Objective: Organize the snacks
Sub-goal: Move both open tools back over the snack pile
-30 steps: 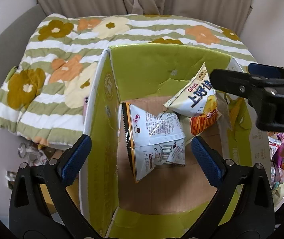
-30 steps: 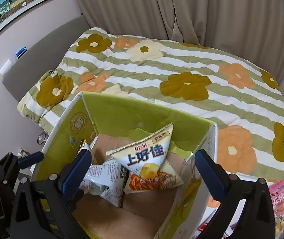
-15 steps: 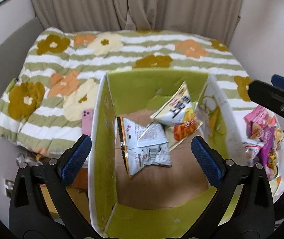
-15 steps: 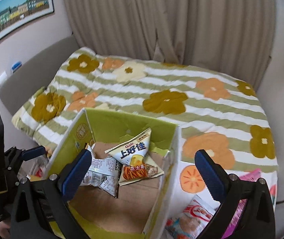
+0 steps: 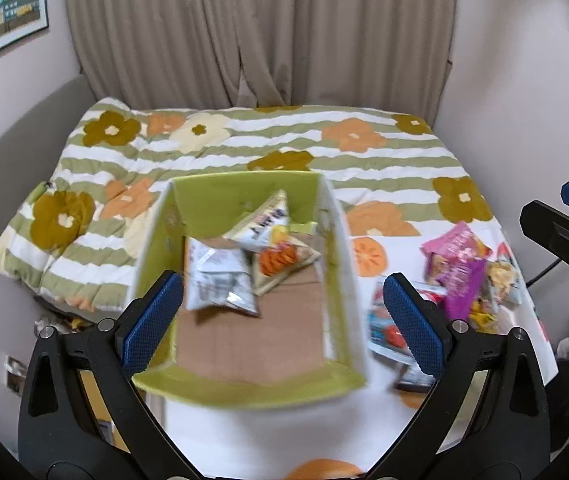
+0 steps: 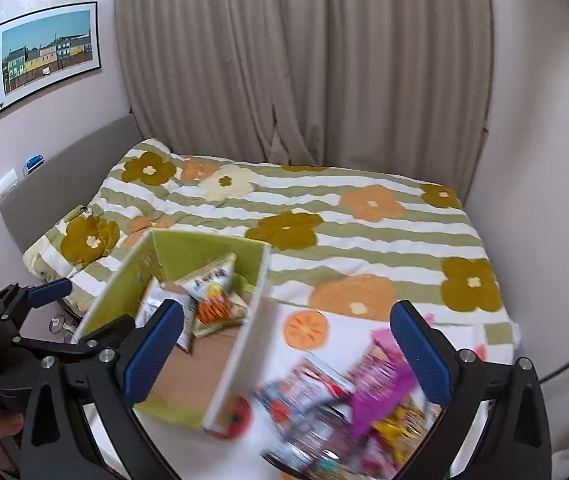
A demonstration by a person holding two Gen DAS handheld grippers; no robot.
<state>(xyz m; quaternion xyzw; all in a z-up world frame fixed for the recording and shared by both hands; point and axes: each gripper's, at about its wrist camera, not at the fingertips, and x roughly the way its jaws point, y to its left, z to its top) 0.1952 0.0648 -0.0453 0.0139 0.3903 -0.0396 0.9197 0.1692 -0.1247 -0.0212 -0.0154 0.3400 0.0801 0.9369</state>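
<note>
Both grippers hang above the bed (image 5: pixel 244 148), each one spread wide and carrying nothing. In the left wrist view the left gripper (image 5: pixel 282 322) frames the green-lined cardboard box (image 5: pixel 244 186) between its blue pads, and the box sits open on the flowered quilt near the centre of the picture. Two snack bags lie inside, toward the box's far wall at 12 o'clock: a silver-white bag (image 5: pixel 218 280) flat on the brown bottom, and just to its 3 o'clock side a cream bag with orange chips printed on it (image 5: pixel 274 240), tilted up with its top edge leaning toward the back wall. The two bags touch and overlap at their edges.

Outside the box, at 3 o'clock in this view, a loose pile of snack packets (image 5: pixel 464 272) rests on a white sheet with orange fruit prints (image 5: pixel 368 256); pink and purple wrappers show on top, and motion blur hides the rest. The right gripper (image 6: pixel 286 346), released as well, hovers with the box (image 6: pixel 204 252) at its 10 o'clock and the blurred pile (image 6: pixel 348 404) at its 5 o'clock, just beside the box's white outer wall. From the left camera the right gripper's black frame shows at the 3 o'clock edge.
</note>
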